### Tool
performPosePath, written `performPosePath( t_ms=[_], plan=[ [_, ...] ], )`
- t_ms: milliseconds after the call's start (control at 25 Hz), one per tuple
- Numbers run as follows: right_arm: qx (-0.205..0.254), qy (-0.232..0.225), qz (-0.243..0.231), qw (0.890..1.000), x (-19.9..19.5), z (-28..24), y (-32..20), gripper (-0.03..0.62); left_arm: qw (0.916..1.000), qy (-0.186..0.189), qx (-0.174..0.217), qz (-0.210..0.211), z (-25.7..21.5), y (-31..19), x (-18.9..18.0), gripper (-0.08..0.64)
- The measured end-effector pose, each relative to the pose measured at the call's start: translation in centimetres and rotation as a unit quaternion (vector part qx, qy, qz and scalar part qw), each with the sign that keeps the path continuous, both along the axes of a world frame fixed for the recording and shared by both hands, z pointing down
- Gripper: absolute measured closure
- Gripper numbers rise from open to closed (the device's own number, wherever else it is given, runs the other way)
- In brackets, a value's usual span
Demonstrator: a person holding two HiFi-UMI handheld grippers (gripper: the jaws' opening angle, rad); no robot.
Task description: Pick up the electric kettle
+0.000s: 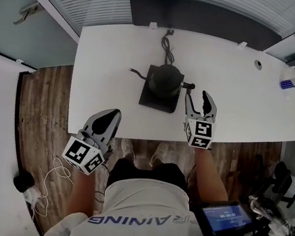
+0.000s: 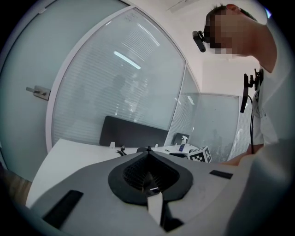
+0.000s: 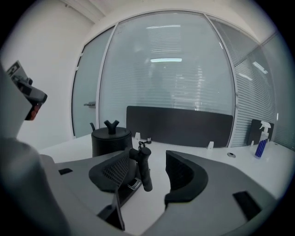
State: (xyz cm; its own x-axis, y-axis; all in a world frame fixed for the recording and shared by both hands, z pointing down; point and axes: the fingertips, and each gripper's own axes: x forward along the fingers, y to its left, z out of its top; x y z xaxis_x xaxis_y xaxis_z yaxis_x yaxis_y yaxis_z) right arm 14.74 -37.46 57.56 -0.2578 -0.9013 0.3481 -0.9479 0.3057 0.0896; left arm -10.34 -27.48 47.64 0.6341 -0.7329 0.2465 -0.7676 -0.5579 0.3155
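The person is wearing a white T-shirt with blue letters, dark shorts and pale shoes at 12 o'clock from the shorts. The left gripper and the right gripper are showing grey shells and black pads. Each is carrying a box of black-and-white squares: the left cube and the right cube.

Two claws are in view: one left claw and one right claw. One electric kettle stands just ahead of the right claw on one base, with one cord beyond it, all on one worktop. One blue spray bottle sits well off to the right claw's right.
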Motion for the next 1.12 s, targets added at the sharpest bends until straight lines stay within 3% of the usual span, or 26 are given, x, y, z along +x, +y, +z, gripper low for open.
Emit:
performPosePath(
  t_ms=[320,1120],
  plan=[
    [-0.040,0.007,0.012,0.999,-0.7,5.5,-1.9,0.357,0.9996,0.007,-0.014,-0.023,1.2,-0.6,-1.8,0.543],
    [-0.059,0.011,0.064,0.996,0.0,8.6,-5.3,0.362,0.9991,0.017,-0.024,-0.029,1.4,-1.9,-2.8,0.543]
  ],
)
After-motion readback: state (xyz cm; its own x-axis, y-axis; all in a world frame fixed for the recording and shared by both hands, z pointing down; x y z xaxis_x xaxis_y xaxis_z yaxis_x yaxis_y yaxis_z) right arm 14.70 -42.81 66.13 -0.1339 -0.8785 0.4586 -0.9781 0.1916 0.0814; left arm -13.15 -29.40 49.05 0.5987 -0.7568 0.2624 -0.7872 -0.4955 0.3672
